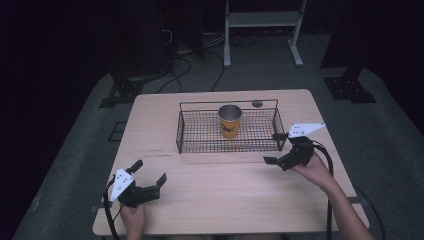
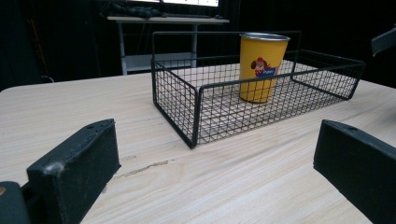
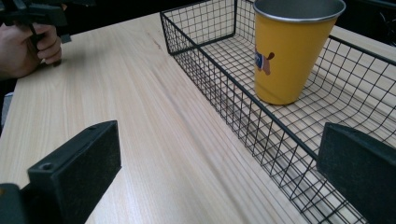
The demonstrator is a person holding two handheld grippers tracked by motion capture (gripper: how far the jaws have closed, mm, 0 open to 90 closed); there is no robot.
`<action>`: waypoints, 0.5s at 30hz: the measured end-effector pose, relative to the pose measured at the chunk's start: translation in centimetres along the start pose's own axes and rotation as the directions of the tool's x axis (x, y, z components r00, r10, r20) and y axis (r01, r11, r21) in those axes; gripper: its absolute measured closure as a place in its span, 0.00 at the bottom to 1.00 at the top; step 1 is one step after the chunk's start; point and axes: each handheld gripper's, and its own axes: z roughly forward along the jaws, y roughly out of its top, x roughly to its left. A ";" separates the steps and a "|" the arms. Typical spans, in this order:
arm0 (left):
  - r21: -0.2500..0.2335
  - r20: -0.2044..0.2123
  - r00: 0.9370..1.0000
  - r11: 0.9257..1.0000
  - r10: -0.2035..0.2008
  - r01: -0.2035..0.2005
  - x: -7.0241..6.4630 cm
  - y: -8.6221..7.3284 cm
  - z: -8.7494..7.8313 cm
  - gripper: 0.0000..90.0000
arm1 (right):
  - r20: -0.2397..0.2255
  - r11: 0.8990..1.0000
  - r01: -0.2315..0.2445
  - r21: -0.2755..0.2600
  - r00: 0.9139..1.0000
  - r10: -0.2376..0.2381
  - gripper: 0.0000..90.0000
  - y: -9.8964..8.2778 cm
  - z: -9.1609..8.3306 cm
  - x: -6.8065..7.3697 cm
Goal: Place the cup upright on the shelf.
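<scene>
A yellow metal cup (image 1: 230,121) with a cartoon print stands upright inside a black wire basket (image 1: 178,134) at the middle of the wooden table (image 1: 225,197). My left gripper (image 1: 149,172) rests open near the table's front left, well short of the basket. My right gripper (image 1: 273,148) is open at the basket's right front corner, outside it. In the left gripper view the cup (image 2: 261,65) stands in the basket (image 2: 175,100) beyond the wide-apart jaws. In the right gripper view the cup (image 3: 289,51) sits behind the basket's wall (image 3: 224,93), and the other hand (image 3: 25,49) is far off.
A small dark round spot (image 1: 257,103) lies on the table behind the basket. Beyond the table stand a white frame (image 1: 262,20), black stand bases (image 1: 350,89) and floor cables (image 1: 175,65). Bare wood stretches between the two grippers.
</scene>
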 end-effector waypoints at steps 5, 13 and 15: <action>0.000 -0.001 1.000 1.000 0.000 0.000 0.0 0.0 0.0 0.00 | -0.004 1.000 -0.007 0.001 1.000 0.007 0.00 -0.6 -0.3 0.2; 0.000 -0.002 1.000 1.000 0.002 -0.002 0.0 0.0 0.0 0.00 | 0.002 1.000 -0.005 0.003 1.000 0.005 0.00 -1.7 -0.9 1.0; 0.000 -0.002 1.000 1.000 0.002 -0.002 0.0 0.0 0.0 0.00 | 0.006 1.000 -0.005 -0.001 1.000 0.005 0.00 -2.0 -1.1 1.2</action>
